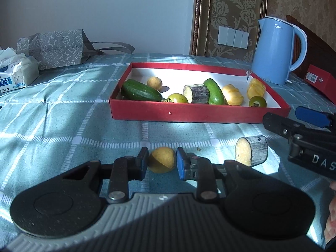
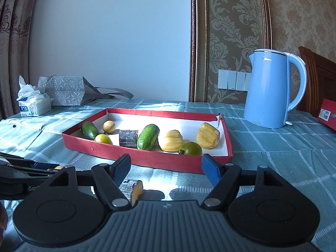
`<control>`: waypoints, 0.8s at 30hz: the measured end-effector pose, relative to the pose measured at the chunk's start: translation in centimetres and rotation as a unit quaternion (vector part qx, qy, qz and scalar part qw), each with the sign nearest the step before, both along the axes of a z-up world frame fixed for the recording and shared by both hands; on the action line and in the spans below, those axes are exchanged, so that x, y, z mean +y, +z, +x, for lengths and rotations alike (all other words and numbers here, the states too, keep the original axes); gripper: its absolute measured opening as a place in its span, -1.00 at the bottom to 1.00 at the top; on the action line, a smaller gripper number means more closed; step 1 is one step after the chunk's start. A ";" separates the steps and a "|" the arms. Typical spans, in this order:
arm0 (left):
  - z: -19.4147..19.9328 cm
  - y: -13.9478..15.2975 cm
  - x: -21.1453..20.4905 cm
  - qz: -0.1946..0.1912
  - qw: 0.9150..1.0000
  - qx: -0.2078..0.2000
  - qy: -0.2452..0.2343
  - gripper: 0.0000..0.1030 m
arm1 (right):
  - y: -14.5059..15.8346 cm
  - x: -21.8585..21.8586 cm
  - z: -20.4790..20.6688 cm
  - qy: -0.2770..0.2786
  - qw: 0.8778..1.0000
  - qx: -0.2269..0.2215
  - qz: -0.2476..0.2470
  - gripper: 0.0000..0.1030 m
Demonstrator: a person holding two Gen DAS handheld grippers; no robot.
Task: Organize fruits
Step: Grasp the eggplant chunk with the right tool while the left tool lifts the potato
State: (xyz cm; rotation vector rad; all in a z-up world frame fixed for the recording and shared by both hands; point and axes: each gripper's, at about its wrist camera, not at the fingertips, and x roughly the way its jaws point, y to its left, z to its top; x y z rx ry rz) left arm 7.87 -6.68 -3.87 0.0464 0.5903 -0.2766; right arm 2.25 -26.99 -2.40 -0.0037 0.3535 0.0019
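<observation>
A home, clearly: damask wallpaper, a curtain, a table with a checked cloth, a blue electric kettle, a tissue pack and a wooden chair

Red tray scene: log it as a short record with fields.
tray: red, open, on the checked cloth
in tray: two cucumbers, two green tomatoes, two yellow pieces, a round yellow fruit, a cut chunk
outside tray: yellow ball, cut chunk
left gripper: fingers on both sides of the yellow ball
right gripper: open, empty
behind: blue kettle
</observation>
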 end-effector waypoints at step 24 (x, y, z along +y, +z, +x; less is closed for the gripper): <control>0.5 -0.1 0.7 -0.008 1.000 0.004 0.028 -0.50 | -0.7 2.5 0.7 0.047 0.996 0.073 -0.004 0.43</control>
